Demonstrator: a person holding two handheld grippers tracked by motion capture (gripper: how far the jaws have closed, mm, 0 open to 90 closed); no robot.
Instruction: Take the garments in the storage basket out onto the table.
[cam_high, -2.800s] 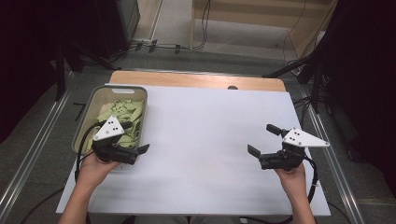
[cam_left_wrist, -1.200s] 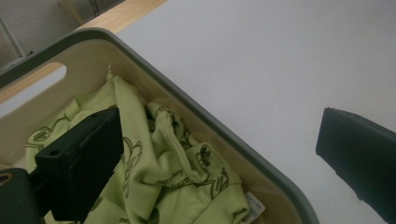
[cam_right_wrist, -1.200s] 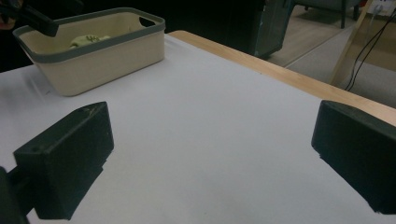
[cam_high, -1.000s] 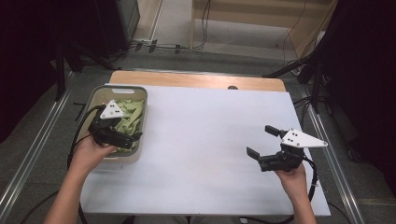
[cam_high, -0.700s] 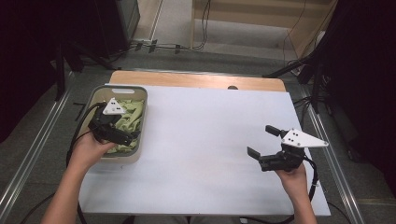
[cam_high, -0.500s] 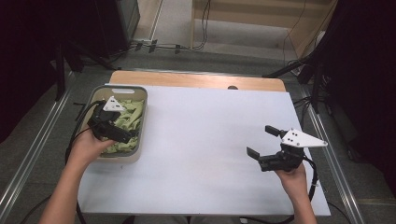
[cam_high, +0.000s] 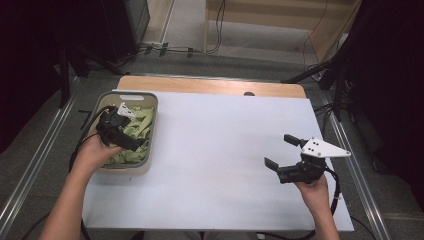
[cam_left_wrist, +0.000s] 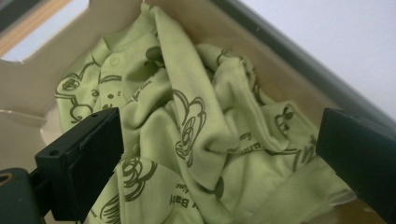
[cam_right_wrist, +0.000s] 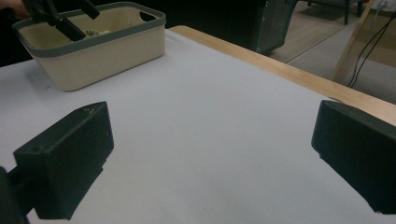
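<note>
One beige bin (cam_high: 150, 131) sits at the left edge of the white table (cam_high: 215, 150), holding one crumpled light-green printed garment (cam_left_wrist: 196, 140). Left gripper (cam_high: 121, 134) is lowered into the bin, jaws spread wide on either side of the cloth, grasping nothing. Right gripper (cam_high: 284, 151) hovers above bare table, well apart from the bin, jaws released.

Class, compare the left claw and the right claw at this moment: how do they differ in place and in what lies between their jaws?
The left claw reaches down into the beige bin; the right claw is over the bare white table. Crumpled green printed clothing lies between the left claw's jaws; the right claw's jaws frame nothing but tabletop. Both are hand-held, black and open wide.
</note>
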